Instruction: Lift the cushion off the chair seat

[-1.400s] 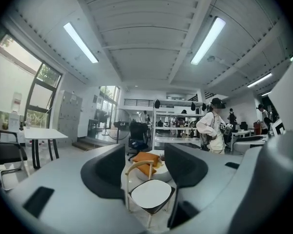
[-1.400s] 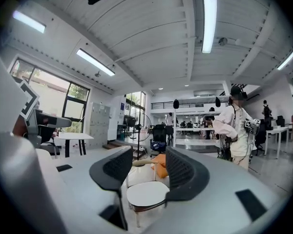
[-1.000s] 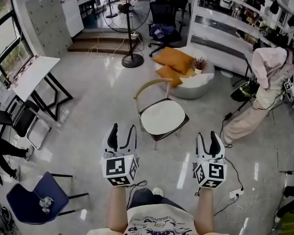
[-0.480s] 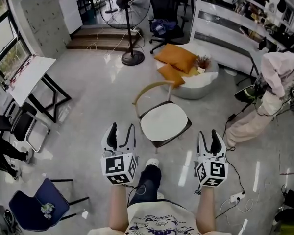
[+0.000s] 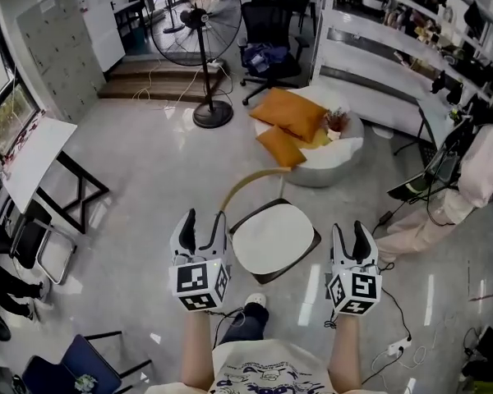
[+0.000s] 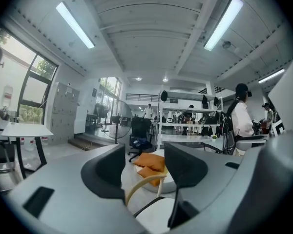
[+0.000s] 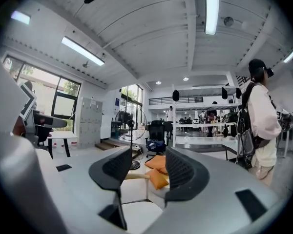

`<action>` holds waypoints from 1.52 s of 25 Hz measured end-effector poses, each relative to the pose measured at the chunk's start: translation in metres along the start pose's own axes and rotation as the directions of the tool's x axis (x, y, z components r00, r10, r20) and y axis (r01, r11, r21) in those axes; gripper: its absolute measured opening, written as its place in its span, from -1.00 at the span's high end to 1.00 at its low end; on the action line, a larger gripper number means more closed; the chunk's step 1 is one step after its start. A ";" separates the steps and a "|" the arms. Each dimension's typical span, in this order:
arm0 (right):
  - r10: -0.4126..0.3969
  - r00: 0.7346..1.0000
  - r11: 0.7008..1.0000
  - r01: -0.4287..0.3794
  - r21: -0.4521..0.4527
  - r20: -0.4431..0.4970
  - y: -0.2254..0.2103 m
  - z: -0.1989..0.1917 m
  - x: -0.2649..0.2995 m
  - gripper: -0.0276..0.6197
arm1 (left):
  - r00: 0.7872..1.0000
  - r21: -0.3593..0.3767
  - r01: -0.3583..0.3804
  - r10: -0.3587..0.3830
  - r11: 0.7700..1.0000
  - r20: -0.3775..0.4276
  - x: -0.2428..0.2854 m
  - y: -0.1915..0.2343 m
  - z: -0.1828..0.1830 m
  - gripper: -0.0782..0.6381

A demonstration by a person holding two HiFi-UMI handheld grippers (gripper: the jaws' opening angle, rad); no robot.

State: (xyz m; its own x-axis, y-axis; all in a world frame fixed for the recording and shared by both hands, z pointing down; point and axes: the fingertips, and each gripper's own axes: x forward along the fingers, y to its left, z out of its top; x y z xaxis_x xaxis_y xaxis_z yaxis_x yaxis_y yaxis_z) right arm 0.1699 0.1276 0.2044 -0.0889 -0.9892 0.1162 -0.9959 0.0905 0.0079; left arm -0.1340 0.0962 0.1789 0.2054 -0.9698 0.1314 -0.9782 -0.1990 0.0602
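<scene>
Cushion [image 5: 273, 238]: white pad lying flat on the seat of the chair [image 5: 259, 176], dead ahead at 12 o'clock, between the two tongs and apart from both. Left tongs [image 5: 205, 220] sit off the seat's 9 o'clock side, jaws spread, nothing in them. The left gripper view only shows the curved wooden backrest and the pad's edge through the gap, farther off. Right tongs [image 5: 351, 230] sit off the seat's 3 o'clock side, jaws also spread and empty. Both are held roughly level and pointing forward, one on each side. That reads as set-up for a two-sided grab of the pad's edges, with the jaws wide to take its thickness. The backrest is at the seat's 11 o'clock, so the front and sides are free to come in from. Lift not begun, pad untouched. Orange pillows [image 5: 289, 112] on a white pouf [image 5: 337, 153] at 12 o'clock beyond the chair are not the target.
</scene>
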 end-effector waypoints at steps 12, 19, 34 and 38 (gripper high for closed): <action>-0.055 0.997 0.998 0.057 0.019 -0.062 -0.004 -0.015 0.129 0.21 | 0.996 0.007 0.053 -0.053 0.999 -0.072 0.137 0.036 -0.013 0.09; -0.065 0.987 0.997 0.070 0.026 -0.148 -0.008 -0.051 0.158 0.20 | 0.983 -0.020 0.061 -0.063 0.998 -0.174 0.169 0.042 -0.059 0.09; -0.020 0.930 0.999 0.029 0.021 -0.366 -0.042 -0.167 0.228 0.19 | 0.895 -0.067 0.028 -0.055 0.997 -0.443 0.221 0.021 -0.195 0.14; 0.006 0.902 1.000 0.002 0.018 -0.431 -0.047 -0.209 0.244 0.19 | 0.864 -0.092 -0.004 -0.042 0.996 -0.501 0.237 0.018 -0.238 0.16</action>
State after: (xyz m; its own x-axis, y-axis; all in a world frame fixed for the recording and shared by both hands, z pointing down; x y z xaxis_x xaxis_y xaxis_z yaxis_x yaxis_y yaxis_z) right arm 0.1989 -0.0944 0.4396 -0.0784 -0.8424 0.5332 -0.9962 0.0867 -0.0094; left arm -0.0958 -0.1035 0.4468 0.2350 -0.7591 0.6071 -0.9720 -0.1810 0.1499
